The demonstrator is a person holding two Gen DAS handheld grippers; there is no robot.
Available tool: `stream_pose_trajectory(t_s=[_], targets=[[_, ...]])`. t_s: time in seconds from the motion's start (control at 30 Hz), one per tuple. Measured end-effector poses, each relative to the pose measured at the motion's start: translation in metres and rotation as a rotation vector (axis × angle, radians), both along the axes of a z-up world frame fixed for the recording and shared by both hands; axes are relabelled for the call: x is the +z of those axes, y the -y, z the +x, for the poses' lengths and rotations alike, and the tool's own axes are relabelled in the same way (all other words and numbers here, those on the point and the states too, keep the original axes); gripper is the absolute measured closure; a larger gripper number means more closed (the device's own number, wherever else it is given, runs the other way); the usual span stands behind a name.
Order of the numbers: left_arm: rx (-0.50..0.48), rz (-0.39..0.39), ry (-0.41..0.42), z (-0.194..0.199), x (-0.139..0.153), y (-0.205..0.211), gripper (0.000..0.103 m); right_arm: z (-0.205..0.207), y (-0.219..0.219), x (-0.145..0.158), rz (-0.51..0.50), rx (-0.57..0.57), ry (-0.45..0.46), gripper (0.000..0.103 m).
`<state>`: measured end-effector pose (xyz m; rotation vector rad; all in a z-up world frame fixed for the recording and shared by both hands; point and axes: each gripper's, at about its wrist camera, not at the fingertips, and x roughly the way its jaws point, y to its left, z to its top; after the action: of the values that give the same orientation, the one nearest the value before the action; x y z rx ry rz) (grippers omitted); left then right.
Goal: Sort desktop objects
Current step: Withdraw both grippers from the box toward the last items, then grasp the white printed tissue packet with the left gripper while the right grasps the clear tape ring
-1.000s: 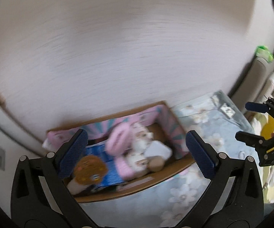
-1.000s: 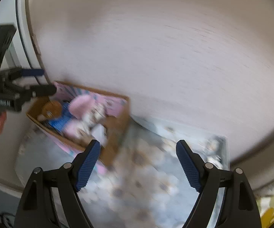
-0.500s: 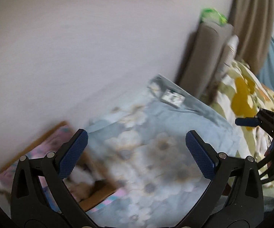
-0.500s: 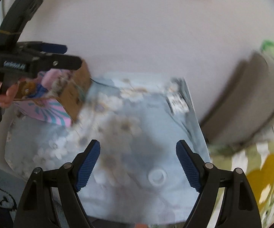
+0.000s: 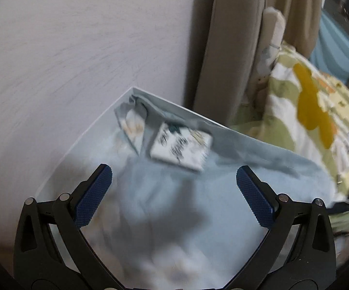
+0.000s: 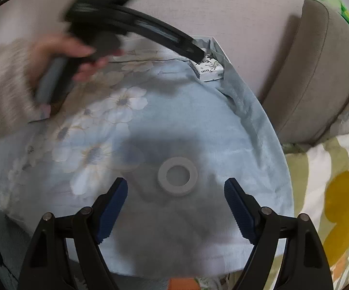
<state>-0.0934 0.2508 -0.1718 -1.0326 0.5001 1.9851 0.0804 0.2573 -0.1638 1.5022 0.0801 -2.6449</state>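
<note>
A small white printed box (image 5: pixel 180 147) lies at the far corner of the table, on the pale blue floral cloth (image 5: pixel 174 217). My left gripper (image 5: pixel 174 191) is open and empty, just short of the box. In the right wrist view the box (image 6: pixel 208 68) sits at the far corner and the left gripper's fingers (image 6: pixel 189 48) reach almost to it. A grey ring (image 6: pixel 177 176) lies flat on the cloth just ahead of my open, empty right gripper (image 6: pixel 175 207).
A white wall (image 5: pixel 77 48) backs the table. A beige cushion (image 6: pixel 317 72) stands to the right of the table, with a green and yellow flowered blanket (image 6: pixel 331 193) below it. The person's hand (image 6: pixel 61 60) holds the left gripper above the cloth.
Both grippers have swung right, away from the cardboard box of toys, which has left both views. The left gripper now faces the small white box; the right one faces the grey ring.
</note>
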Motion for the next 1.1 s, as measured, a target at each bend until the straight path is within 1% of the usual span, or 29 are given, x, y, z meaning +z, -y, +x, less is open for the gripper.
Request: stream_pose_trajectory(t_s=[0.07, 0.2, 0.27, 0.3, 0.33, 0.37, 0.43, 0.5, 0.53, 0.57, 0.6, 0.63, 0.67, 0.7, 0.77, 0.83, 0.93, 1.1], targets=[[-0.013, -0.016, 0.001, -0.012, -0.015, -0.011, 0.001, -0.001, -0.001, -0.008, 0.0, 0.021, -0.015, 0.024], [-0.024, 0.019, 0.034, -0.022, -0.03, -0.017, 0.001, -0.002, 0.001, -0.018, 0.006, 0.039, -0.048, 0.024], [-0.022, 0.034, 0.04, -0.024, -0.035, -0.016, 0.001, -0.001, 0.001, -0.017, -0.002, 0.048, -0.073, 0.028], [-0.021, 0.038, 0.036, -0.024, -0.036, -0.016, 0.001, -0.001, 0.001, -0.017, -0.001, 0.048, -0.078, 0.029], [-0.018, 0.04, 0.029, -0.024, -0.037, -0.016, 0.001, -0.002, 0.001, -0.018, -0.008, 0.052, -0.072, 0.032], [-0.016, 0.045, 0.022, -0.024, -0.038, -0.017, 0.001, -0.003, 0.001, -0.02, -0.019, 0.059, -0.064, 0.038], [-0.019, 0.044, 0.016, -0.023, -0.037, -0.021, 0.002, -0.004, 0.0, -0.021, -0.02, 0.062, -0.058, 0.041], [-0.028, 0.048, 0.027, -0.025, -0.037, -0.024, 0.004, -0.003, 0.002, -0.022, -0.005, 0.069, -0.061, 0.042], [-0.04, 0.05, 0.036, -0.025, -0.038, -0.026, 0.006, -0.004, 0.002, -0.023, 0.0, 0.071, -0.054, 0.042], [-0.047, 0.046, 0.039, -0.025, -0.039, -0.028, 0.013, -0.003, 0.001, -0.025, -0.001, 0.074, -0.05, 0.045], [-0.058, 0.038, 0.046, -0.024, -0.042, -0.03, 0.018, -0.003, 0.001, -0.024, 0.002, 0.074, -0.055, 0.047], [-0.06, 0.03, 0.046, -0.023, -0.043, -0.032, 0.024, -0.002, 0.001, -0.024, 0.001, 0.075, -0.059, 0.056], [-0.052, 0.019, 0.026, -0.022, -0.043, -0.034, 0.037, -0.002, 0.0, -0.023, 0.004, 0.071, -0.064, 0.064], [-0.034, 0.007, 0.019, -0.022, -0.042, -0.034, 0.04, -0.002, -0.002, -0.022, -0.003, 0.067, -0.061, 0.064], [-0.018, 0.005, 0.054, -0.027, -0.04, -0.032, 0.04, -0.001, -0.005, -0.02, -0.012, 0.054, -0.068, 0.064], [-0.007, 0.002, 0.067, -0.028, -0.037, -0.03, 0.04, -0.001, -0.006, -0.018, -0.013, 0.049, -0.065, 0.064], [-0.001, -0.016, 0.067, -0.024, -0.031, -0.028, 0.04, 0.001, -0.004, -0.015, -0.008, 0.048, -0.062, 0.064], [0.02, 0.0, 0.062, -0.023, -0.018, -0.013, 0.04, 0.005, -0.01, -0.017, 0.004, 0.044, -0.04, 0.064]])
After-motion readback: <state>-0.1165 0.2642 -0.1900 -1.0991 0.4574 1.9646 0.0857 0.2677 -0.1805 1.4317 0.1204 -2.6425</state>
